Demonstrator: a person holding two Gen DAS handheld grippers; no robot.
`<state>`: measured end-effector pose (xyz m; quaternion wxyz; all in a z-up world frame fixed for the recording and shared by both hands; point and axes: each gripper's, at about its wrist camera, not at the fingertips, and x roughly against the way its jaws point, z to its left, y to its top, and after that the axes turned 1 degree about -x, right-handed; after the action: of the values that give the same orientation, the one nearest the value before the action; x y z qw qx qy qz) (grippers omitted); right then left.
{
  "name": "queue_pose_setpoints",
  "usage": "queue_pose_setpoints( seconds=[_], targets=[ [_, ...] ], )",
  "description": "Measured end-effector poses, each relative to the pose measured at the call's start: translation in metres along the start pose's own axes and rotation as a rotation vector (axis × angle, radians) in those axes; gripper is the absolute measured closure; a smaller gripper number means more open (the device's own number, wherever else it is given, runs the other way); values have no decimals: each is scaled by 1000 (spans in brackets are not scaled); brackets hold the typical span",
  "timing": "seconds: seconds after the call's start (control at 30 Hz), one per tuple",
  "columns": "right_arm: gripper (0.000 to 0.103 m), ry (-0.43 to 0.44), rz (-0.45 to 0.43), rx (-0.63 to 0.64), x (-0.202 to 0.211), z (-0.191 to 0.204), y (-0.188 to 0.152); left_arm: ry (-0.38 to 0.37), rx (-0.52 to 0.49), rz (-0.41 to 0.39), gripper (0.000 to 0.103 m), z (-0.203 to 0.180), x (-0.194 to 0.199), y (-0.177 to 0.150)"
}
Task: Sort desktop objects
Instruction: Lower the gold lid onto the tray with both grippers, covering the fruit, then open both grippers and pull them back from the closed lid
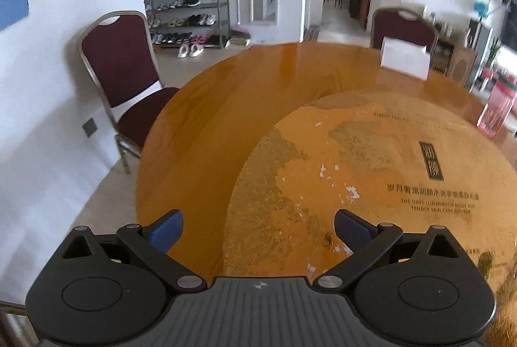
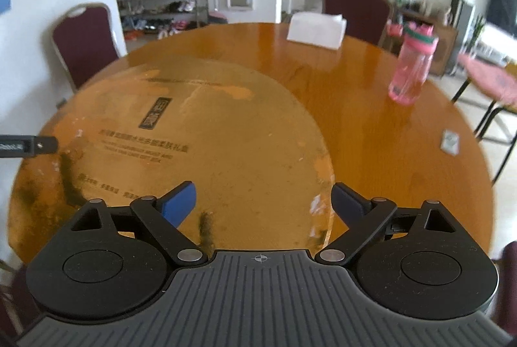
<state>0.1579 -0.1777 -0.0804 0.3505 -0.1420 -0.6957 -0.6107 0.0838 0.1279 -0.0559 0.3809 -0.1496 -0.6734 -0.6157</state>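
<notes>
A large worn golden board (image 1: 371, 185) with printed text lies on the round wooden table (image 1: 226, 107). My left gripper (image 1: 258, 230) hovers open over the board's near left edge, holding nothing. My right gripper (image 2: 263, 204) is open and empty above the same golden board (image 2: 200, 136) near its front right edge. A pink water bottle (image 2: 412, 65) stands upright to the far right, a white tissue box (image 2: 316, 28) sits at the table's far side, and a small silver packet (image 2: 450, 141) lies near the right rim. The pink bottle (image 1: 496, 114) and white box (image 1: 405, 57) show in the left wrist view too.
Dark red chairs (image 1: 126, 78) (image 2: 358, 10) stand around the table. A shoe rack (image 1: 190, 10) lines the back wall. A pink stool (image 2: 494, 81) stands to the right of the table (image 2: 371, 120). A black part of the other gripper (image 2: 29, 146) enters from the left edge.
</notes>
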Motion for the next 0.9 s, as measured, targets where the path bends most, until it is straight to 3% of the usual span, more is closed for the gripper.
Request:
queue_pose_setpoints(
  seconds=[0.27,0.4,0.6,0.9],
  targets=[
    [6,34,41,-50,51,8,10,23,-80,60,1,-20,48,3],
    [4,58,46,-74,76,13,0,-38,-109,80,1,-26,72,-6],
    [4,50,57,-106,96,25,-16,-72,-121,150,1,-27,92,-19],
    [4,36,91,-147,126,41,-28,-176,-182,159,1,-31,119,-34]
  ],
)
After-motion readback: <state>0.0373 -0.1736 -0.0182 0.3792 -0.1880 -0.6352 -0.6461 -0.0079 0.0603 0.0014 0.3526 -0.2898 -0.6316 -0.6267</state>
